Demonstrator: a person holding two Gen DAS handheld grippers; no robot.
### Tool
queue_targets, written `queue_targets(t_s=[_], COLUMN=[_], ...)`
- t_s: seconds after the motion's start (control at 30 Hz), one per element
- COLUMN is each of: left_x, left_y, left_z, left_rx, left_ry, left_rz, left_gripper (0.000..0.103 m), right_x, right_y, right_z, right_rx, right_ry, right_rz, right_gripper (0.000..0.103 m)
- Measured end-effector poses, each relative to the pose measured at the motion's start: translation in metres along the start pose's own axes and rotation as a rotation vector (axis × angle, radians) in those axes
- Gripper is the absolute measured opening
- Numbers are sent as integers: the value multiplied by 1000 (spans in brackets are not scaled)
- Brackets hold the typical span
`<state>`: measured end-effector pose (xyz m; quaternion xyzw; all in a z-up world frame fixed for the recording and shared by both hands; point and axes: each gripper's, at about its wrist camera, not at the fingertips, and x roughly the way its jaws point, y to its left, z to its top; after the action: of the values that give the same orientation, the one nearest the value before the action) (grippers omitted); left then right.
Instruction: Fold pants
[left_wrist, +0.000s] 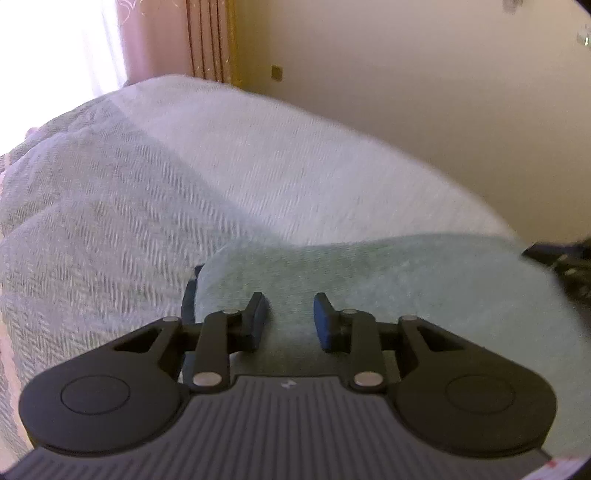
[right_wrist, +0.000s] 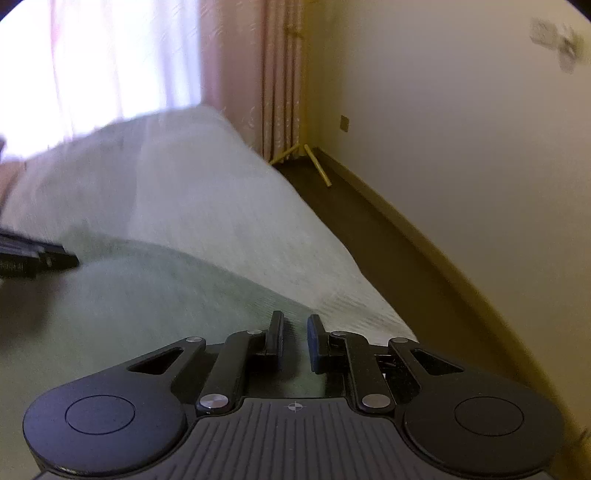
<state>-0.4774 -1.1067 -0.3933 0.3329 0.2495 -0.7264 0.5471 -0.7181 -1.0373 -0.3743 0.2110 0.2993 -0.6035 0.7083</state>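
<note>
The pale green pants (left_wrist: 406, 288) lie spread over a bed, blurred by motion. My left gripper (left_wrist: 290, 306) holds a fold of this fabric between its blue-padded fingers, near the cloth's left edge. In the right wrist view the pants (right_wrist: 147, 302) fill the lower left, and my right gripper (right_wrist: 295, 325) is shut on the fabric near its right edge, with only a narrow strip of cloth between the fingers. Each gripper shows in the other's view: the right one (left_wrist: 569, 266) at the far right, the left one (right_wrist: 33, 258) at the far left.
A white-grey woven bedspread (left_wrist: 221, 166) covers the bed (right_wrist: 221, 206). Right of the bed runs a strip of dark floor (right_wrist: 369, 229) along a cream wall (right_wrist: 461, 147). Pink curtains (right_wrist: 280, 74) and a yellow stand (right_wrist: 317, 166) are in the far corner.
</note>
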Motion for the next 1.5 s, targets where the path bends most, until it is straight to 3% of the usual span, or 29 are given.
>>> queue_targets(t_s=[0.13, 0.17, 0.3, 0.43, 0.53, 0.6, 0.83, 0.9, 0.97, 1.0, 1.13, 1.23, 1.43, 1.5], left_x=[-13, -24, -86, -135, -131, -122, -144, -171, -198, -211, -281, -336, -443, -473], left_y=[4, 10, 21, -9, -29, -32, -40, -47, -49, -49, -54, -55, -44, -40], left_z=[-2, -4, -20, -57, -91, -106, -91, -96, -94, -93, -99, -108, -125, -132], left_rx=[-44, -52, -118, -68, -53, -55, -82, -82, -81, -78, -77, -70, -95, -80], left_ry=[-30, -39, -46, -34, 39, 35, 58, 58, 69, 71, 77, 63, 42, 26], left_rz=[16, 18, 19, -18, -14, 8, 68, 81, 104, 113, 114, 134, 127, 131], left_gripper=[27, 27, 23, 23, 26, 29, 29, 37, 46, 51, 70, 80, 89, 90], right_x=[-9, -28, -99, -135, -114, -107, -102, -136, -169, -185, -259, -317, -423, -453], right_y=[-7, -6, 2, 39, 60, 64, 74, 71, 68, 71, 79, 90, 125, 140], right_z=[10, 9, -4, -30, -53, -72, -39, -40, -36, -35, -35, -38, -46, -49], right_rx=[16, 35, 74, 21, -38, -70, 26, 83, 139, 158, 231, 282, 290, 292], right_ry=[5, 3, -39, -28, 59, 54, 127, 105, 98, 106, 76, 39, -32, -8], right_rz=[-38, -55, 30, 114, 93, 64, 28, 41, 51, 51, 108, 104, 34, 37], right_gripper=[13, 13, 13, 13, 13, 14, 19, 28, 54, 57, 60, 61, 61, 61])
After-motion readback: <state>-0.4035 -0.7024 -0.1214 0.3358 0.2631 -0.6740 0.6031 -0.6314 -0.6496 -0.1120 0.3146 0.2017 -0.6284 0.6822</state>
